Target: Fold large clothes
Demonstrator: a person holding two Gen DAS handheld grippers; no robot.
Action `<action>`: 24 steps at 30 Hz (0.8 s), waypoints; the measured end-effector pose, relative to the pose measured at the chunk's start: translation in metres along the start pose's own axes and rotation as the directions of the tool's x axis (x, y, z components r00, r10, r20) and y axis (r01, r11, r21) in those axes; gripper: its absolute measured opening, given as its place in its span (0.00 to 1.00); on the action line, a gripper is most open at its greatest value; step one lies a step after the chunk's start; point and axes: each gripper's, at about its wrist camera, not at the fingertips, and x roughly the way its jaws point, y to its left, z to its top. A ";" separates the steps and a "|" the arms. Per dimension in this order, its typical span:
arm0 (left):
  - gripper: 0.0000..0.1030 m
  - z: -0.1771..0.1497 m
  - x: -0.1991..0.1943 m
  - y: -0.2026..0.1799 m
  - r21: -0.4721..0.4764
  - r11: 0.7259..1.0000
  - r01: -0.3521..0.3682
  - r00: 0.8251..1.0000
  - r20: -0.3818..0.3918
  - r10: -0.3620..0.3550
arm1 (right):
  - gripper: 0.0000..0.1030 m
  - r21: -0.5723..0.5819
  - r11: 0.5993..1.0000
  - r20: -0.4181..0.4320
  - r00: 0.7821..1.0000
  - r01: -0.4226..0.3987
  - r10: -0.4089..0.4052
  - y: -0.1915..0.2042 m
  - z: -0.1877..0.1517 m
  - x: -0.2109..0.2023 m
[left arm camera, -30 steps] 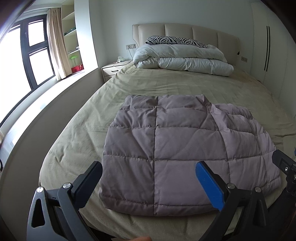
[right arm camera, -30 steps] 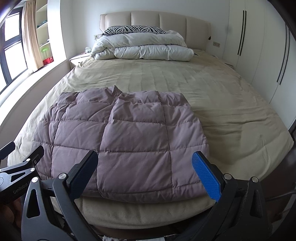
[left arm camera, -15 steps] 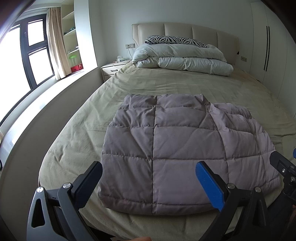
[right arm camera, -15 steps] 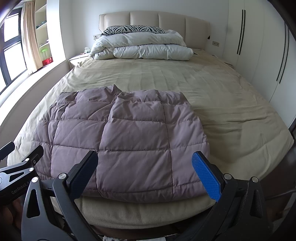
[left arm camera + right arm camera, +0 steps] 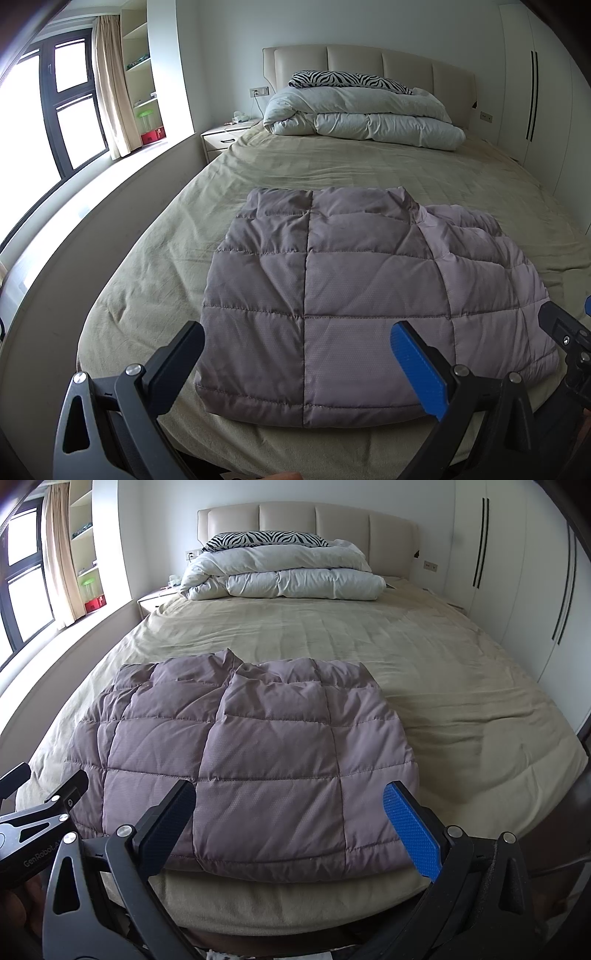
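The folded quilted jacket (image 5: 354,306) lies at the bed's (image 5: 332,173) foot edge. Left gripper (image 5: 295,354) and right gripper (image 5: 291,812) hover above it; both jaws spread, gripping nothing.

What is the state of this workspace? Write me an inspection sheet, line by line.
Surface: bed under a beige sheet, lightly creased.
Job's things: mauve quilted garment lies folded in a rough rectangle near the foot edge; its right part sits puffier than its left.
Clutter: folded white duvet and zebra-print pillow at the headboard, apart from the garment.
Grippers: left gripper and right gripper both hover over the near edge, jaws wide, holding nothing.
Cables: one thin cord runs from the wall socket down toward the nightstand.
Surroundings: window and shelves on the left, wardrobe on the right.
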 end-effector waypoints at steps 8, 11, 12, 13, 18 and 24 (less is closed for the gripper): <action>1.00 0.000 0.000 0.000 -0.001 1.000 0.000 1.000 0.000 0.000 | 1.00 0.003 1.000 0.002 1.000 0.002 -0.002 0.002 -0.001 -0.001; 1.00 0.000 0.000 0.000 0.000 1.000 0.001 1.000 0.000 -0.001 | 1.00 0.005 1.000 0.002 1.000 0.002 -0.003 0.003 -0.002 -0.001; 1.00 0.000 0.000 0.000 -0.001 1.000 0.001 1.000 0.000 -0.001 | 1.00 0.005 1.000 0.002 1.000 0.002 -0.002 0.003 -0.002 0.000; 1.00 0.000 0.000 0.000 -0.001 1.000 0.001 1.000 -0.001 -0.001 | 1.00 0.005 1.000 0.002 1.000 0.003 -0.003 0.003 -0.002 -0.001; 1.00 0.000 0.000 0.001 0.000 1.000 0.000 1.000 0.000 0.000 | 1.00 0.005 1.000 0.003 1.000 0.003 -0.003 0.003 -0.002 -0.001; 1.00 0.000 0.001 0.000 0.001 1.000 0.000 1.000 -0.002 0.000 | 1.00 0.006 1.000 0.002 1.000 0.003 -0.003 0.004 -0.002 -0.001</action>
